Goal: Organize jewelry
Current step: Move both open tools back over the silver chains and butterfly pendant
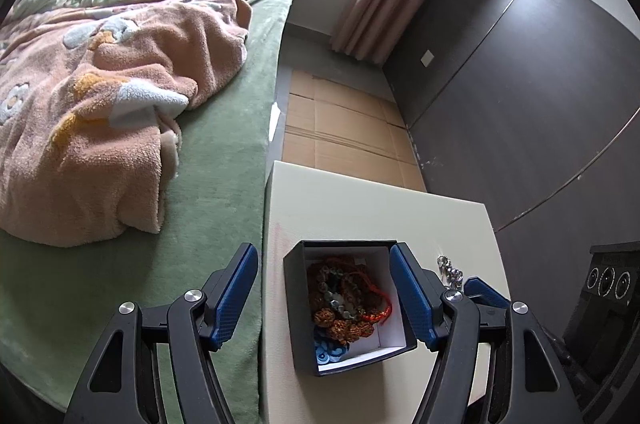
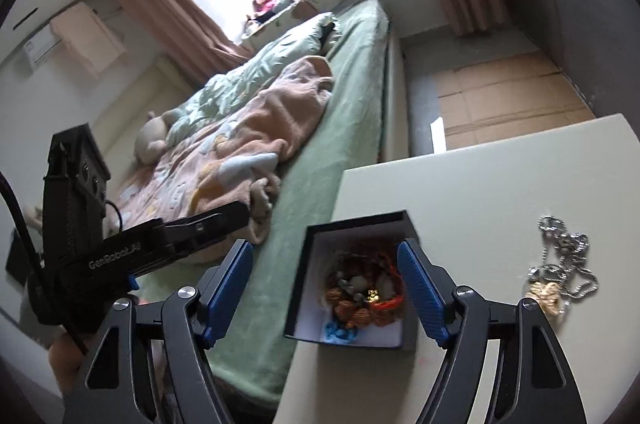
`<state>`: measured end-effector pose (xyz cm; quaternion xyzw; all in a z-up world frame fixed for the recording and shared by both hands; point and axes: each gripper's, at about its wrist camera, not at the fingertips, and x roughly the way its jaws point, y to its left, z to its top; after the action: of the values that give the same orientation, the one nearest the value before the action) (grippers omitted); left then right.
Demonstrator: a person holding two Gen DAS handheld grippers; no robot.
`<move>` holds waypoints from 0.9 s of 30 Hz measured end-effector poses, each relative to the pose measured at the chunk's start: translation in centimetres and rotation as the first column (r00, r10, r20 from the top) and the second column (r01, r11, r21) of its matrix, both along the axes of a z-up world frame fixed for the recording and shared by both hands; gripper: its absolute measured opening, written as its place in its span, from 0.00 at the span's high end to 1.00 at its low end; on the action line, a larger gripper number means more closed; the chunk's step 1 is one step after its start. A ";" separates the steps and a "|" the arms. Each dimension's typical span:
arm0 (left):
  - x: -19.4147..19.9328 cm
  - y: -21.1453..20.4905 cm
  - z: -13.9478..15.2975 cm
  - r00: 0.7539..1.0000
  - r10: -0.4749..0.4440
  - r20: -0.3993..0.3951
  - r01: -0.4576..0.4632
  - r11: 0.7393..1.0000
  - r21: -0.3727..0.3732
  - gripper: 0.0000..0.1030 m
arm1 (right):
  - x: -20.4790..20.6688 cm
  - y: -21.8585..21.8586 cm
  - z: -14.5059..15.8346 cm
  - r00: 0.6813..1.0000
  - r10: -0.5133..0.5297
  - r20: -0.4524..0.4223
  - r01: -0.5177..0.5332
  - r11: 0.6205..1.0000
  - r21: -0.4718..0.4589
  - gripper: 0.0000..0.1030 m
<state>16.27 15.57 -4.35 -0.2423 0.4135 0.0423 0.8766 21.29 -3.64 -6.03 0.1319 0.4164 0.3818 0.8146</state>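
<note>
Left gripper (image 1: 324, 298): jaws wide apart, holding nothing; it hovers over the box, one blue finger above the bed edge, the other at the box's right wall.
Right gripper (image 2: 326, 294): jaws likewise spread and empty; it hangs over the same box, its left finger over the bed, its right finger at the box's right rim.
Box (image 1: 295, 288): small, dark outside, white inside, lid off; it sits on the counter close to the edge that meets the bed.
Beaded bracelets (image 1: 344, 300): a heap of brown carved beads with grey-green beads and a red cord, lying inside the box.
Blue piece (image 1: 330, 352): a light-blue item in the near corner of the box, partly under the beads.
Silver chain (image 2: 564, 264): piled loose on the counter to the right of the box, apart from it, with a pale yellow bit (image 2: 546, 298) tangled at its near end.
Counter (image 2: 500, 175): pale cream top, butted against the bed.
Bed (image 1: 224, 159): green sheet with a crumpled pink fleece blanket (image 1: 104, 103).
Floor: flattened cardboard (image 1: 344, 127) beyond the counter.
</note>
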 end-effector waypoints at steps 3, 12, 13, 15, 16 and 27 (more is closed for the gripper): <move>0.1 -0.4 0.1 1.000 -0.017 0.003 0.017 1.000 -0.001 0.33 | 0.2 -1.8 0.1 0.999 -0.043 -0.017 0.043 0.999 0.020 0.27; 0.5 -3.3 0.6 0.996 -0.090 0.012 0.090 0.996 0.022 0.33 | 0.1 -8.1 1.1 0.986 -0.167 -0.008 0.167 0.986 -0.005 0.27; 0.5 -3.7 0.5 0.995 -0.099 0.011 0.099 0.995 0.025 0.33 | 0.1 -8.8 1.2 0.984 -0.180 -0.006 0.180 0.984 -0.003 0.27; 0.7 -4.5 0.5 0.993 -0.116 0.010 0.115 0.993 0.034 0.33 | 0.1 -10.0 1.3 0.978 -0.207 -0.007 0.207 0.978 -0.018 0.27; 0.7 -4.8 0.5 0.993 -0.121 0.009 0.121 0.992 0.037 0.33 | 0.1 -10.5 1.3 0.976 -0.216 -0.009 0.215 0.976 -0.029 0.27; 2.1 -9.9 0.0 0.978 -0.206 -0.004 0.206 0.977 0.056 0.33 | 0.7 -15.5 -0.2 0.949 -0.310 -0.059 0.300 0.944 -0.135 0.27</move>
<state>18.39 5.66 -4.40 -0.1737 0.4342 -0.0376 0.8831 22.03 -19.15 -6.24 0.1590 0.4459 0.2187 0.8533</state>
